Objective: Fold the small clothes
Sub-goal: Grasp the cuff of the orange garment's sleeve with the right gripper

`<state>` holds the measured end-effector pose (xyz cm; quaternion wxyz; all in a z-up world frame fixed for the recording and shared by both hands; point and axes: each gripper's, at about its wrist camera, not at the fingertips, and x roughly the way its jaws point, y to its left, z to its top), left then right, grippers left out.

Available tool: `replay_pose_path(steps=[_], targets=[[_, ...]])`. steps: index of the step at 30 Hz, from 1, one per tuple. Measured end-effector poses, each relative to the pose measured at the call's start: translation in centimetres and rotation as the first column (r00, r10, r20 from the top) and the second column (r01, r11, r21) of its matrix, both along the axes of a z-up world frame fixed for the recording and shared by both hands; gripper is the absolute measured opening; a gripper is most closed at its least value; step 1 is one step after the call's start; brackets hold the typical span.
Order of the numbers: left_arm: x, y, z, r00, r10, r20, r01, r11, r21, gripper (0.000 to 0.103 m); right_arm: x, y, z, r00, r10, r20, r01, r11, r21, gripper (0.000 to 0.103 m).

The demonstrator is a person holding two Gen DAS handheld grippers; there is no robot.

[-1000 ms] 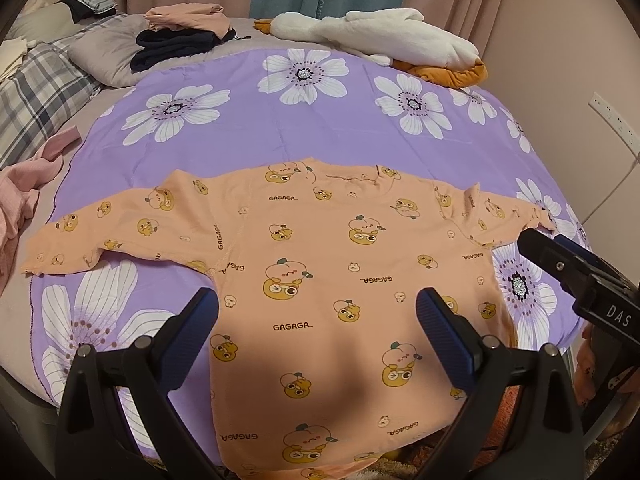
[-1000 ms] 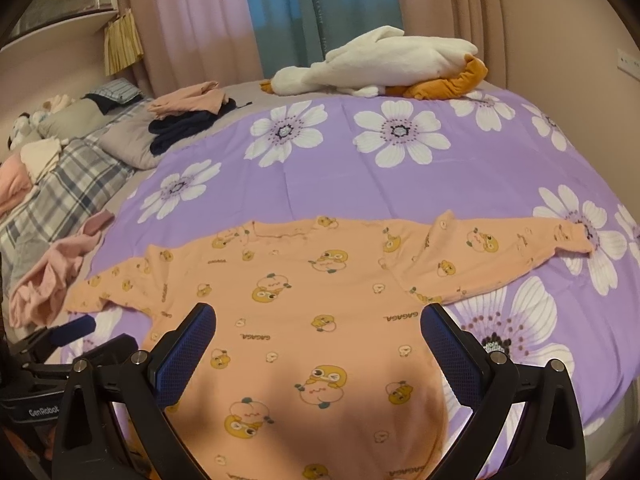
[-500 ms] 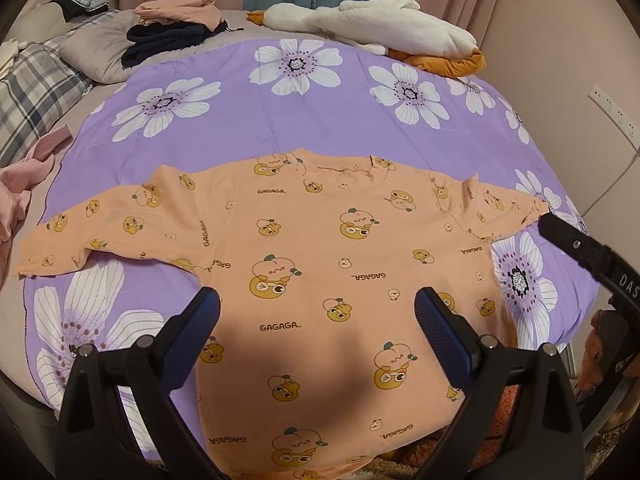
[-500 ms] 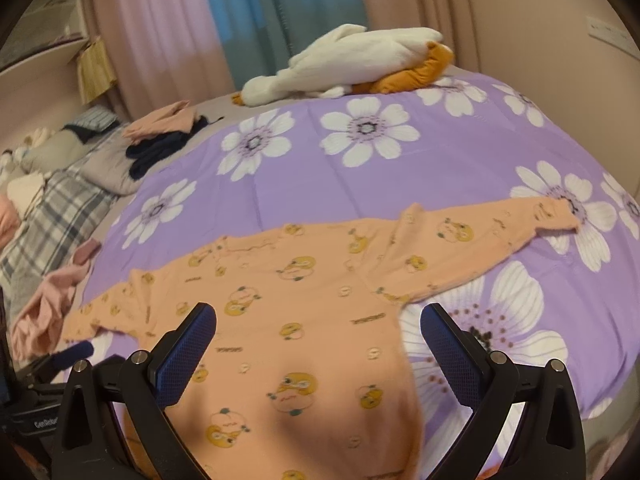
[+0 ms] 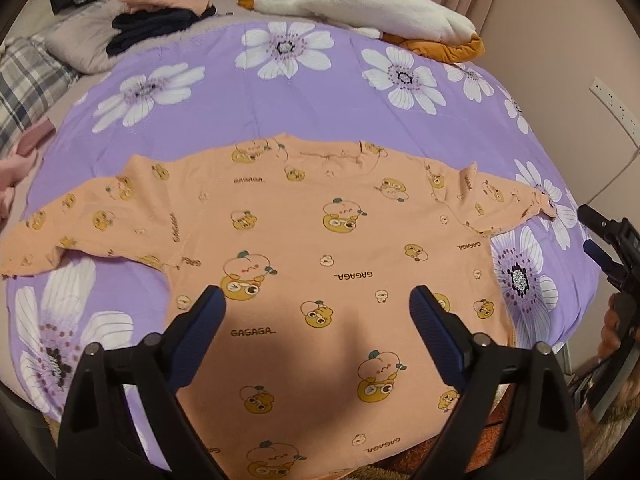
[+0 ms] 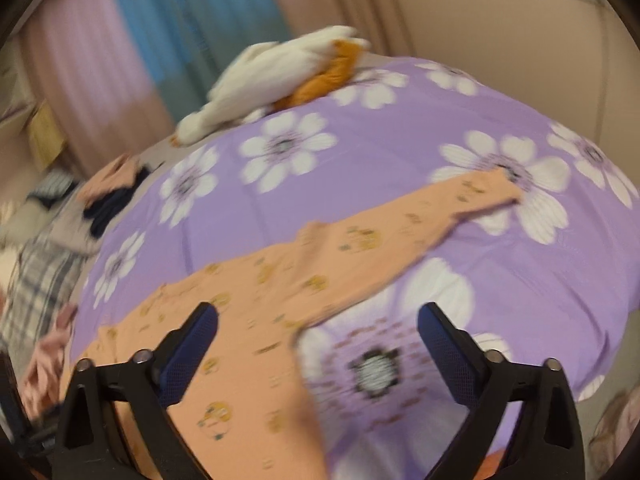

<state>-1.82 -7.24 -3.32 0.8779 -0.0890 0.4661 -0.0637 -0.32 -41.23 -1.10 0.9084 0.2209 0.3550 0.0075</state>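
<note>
An orange long-sleeved child's top with cartoon prints lies flat on the purple flowered sheet, sleeves spread to both sides and hem at the near bed edge. My left gripper is open and empty above the lower body of the top. My right gripper is open and empty above the top's right side, facing the right sleeve; that view is blurred. The right gripper also shows in the left wrist view at the far right.
A white and orange plush toy lies at the far edge of the bed. A stack of folded clothes and pillows sit at the far left. Pink clothes lie at the left edge. A wall borders the right side.
The right gripper has swung to the right, toward the right sleeve, and its view is now blurred. The left gripper has moved slightly forward over the top. Both stay open.
</note>
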Motion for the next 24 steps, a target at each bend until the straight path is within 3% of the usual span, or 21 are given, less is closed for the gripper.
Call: replay_pose_path(steps=[2,8,14,19,21,22,24], targets=[[0.4,-0.1,-0.9,1.0,-0.007,-0.023,0.006,1.0,-0.008,0.075,0.4,-2.6,-0.8,0.998,-0.051,-0.029,0.052,0.998,0.039,0.089],[1.8,-0.1,-3.2,0.995,0.022,-0.099,-0.025,0.999,-0.028,0.07,3.1,-10.7,-4.4,0.958,-0.242,-0.152,0.26,0.96,0.106,0.064],[2.7,0.0,-4.7,0.989,0.043,-0.139,-0.048,0.998,-0.033,0.068,8.1,-16.4,-8.0,0.935,-0.283,-0.212,0.334,0.905,0.263,0.064],[3.5,0.2,-6.3,0.982,0.056,-0.181,-0.067,0.996,-0.052,0.065,12.4,-17.5,-10.4,0.912,-0.304,-0.277,0.383,0.872,0.305,0.061],[3.7,0.4,-6.6,0.98,0.062,-0.187,-0.073,0.996,-0.05,0.061,13.1,-17.8,-10.7,0.908,-0.315,-0.275,0.387,0.883,0.265,0.032],[3.7,0.4,-6.6,0.981,0.064,-0.185,-0.074,0.996,-0.048,0.059,13.1,-17.7,-10.4,0.908,-0.318,-0.274,0.386,0.889,0.246,0.01],[3.7,0.6,-6.6,0.982,0.068,-0.179,-0.079,0.995,-0.054,0.058,12.6,-18.3,-9.5,0.916,-0.33,-0.227,0.383,0.887,0.258,0.007]])
